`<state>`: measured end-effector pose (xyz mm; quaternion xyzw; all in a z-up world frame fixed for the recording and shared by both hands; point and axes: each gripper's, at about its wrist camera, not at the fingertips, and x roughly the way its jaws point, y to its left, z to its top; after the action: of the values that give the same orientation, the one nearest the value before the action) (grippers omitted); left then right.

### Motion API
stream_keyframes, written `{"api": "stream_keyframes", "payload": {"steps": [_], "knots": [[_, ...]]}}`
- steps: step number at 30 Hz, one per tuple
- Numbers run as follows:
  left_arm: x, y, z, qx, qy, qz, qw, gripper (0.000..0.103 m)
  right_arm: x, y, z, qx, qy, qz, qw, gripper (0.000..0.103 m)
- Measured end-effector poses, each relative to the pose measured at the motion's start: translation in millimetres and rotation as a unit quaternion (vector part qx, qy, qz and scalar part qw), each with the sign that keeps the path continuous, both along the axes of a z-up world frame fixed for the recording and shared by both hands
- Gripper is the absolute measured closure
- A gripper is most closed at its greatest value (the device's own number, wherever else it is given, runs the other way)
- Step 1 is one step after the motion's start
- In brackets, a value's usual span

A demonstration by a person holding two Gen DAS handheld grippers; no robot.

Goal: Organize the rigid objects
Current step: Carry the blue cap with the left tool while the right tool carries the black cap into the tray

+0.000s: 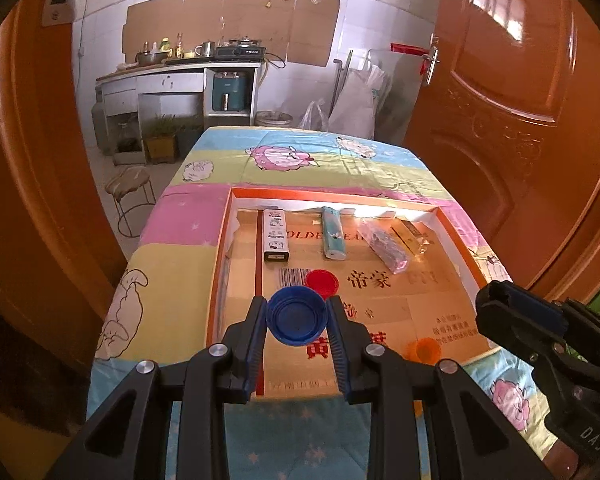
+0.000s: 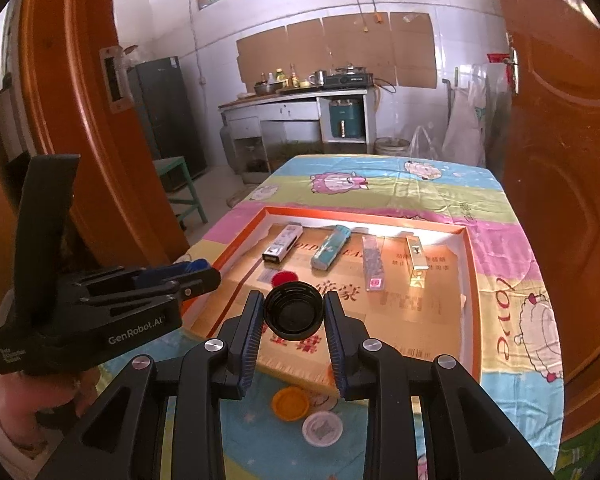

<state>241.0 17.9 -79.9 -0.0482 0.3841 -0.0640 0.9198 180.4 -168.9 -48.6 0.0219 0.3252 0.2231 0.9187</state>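
The left claw [image 1: 297, 316] pinches a blue bottle cap [image 1: 297, 315] and the right claw [image 2: 293, 312] pinches a black bottle cap [image 2: 293, 311], both above the orange-rimmed tray [image 2: 471, 292]. Placing is in hand; next, each cap likely goes beside the red cap [image 1: 321, 282].
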Motion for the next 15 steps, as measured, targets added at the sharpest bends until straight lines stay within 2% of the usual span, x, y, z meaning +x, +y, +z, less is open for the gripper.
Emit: {"api": "stream_keyframes", "payload": {"steps": [15], "knots": [[48, 8, -26, 0.005, 0.028, 0.019, 0.9994, 0.073, 60, 2, -27, -0.001, 0.034, 0.003, 0.999, 0.072]]}}
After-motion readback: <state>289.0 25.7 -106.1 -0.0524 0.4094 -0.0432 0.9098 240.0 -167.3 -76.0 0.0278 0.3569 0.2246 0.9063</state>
